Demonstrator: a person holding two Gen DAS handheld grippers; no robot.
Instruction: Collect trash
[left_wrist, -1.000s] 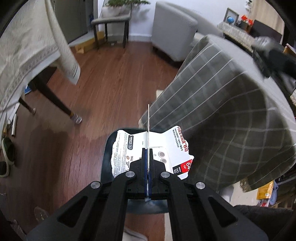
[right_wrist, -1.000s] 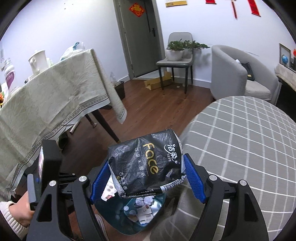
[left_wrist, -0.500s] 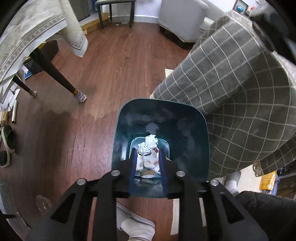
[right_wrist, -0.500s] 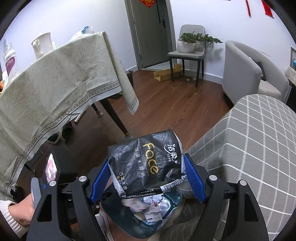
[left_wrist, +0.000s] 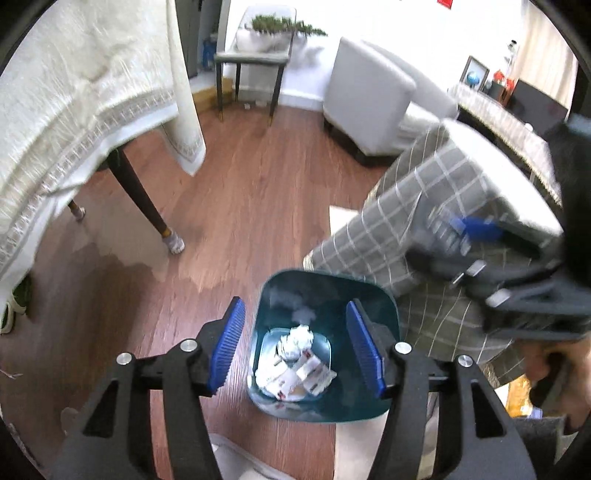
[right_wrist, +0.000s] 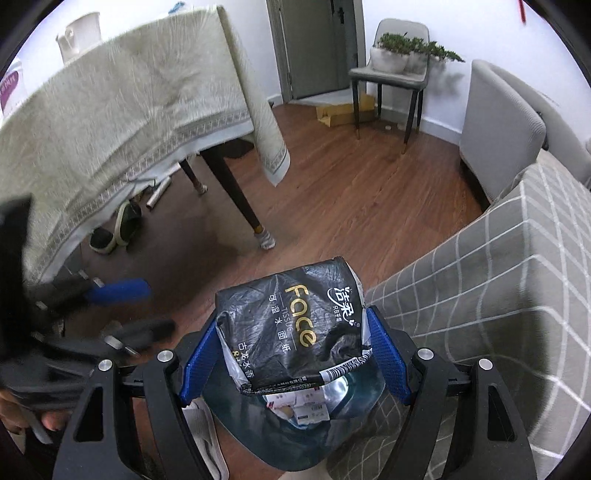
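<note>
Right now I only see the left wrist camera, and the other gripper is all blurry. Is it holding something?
Observer: Yes. The right gripper is shut on a black tissue wrapper.
Child: Is it aimed at the bin?
Observer: Seen along its jaws, the bin sits just past the wrapper's lower edge, with paper trash showing inside.
Child: What's on top of the big table?
Observer: A white jug stands on its cloth.

the left claw (left_wrist: 295, 343) pointed downward with its blue pads spread wide and nothing between them. the right claw (right_wrist: 293, 356) also pointed down, its pads pressed against a load.
</note>
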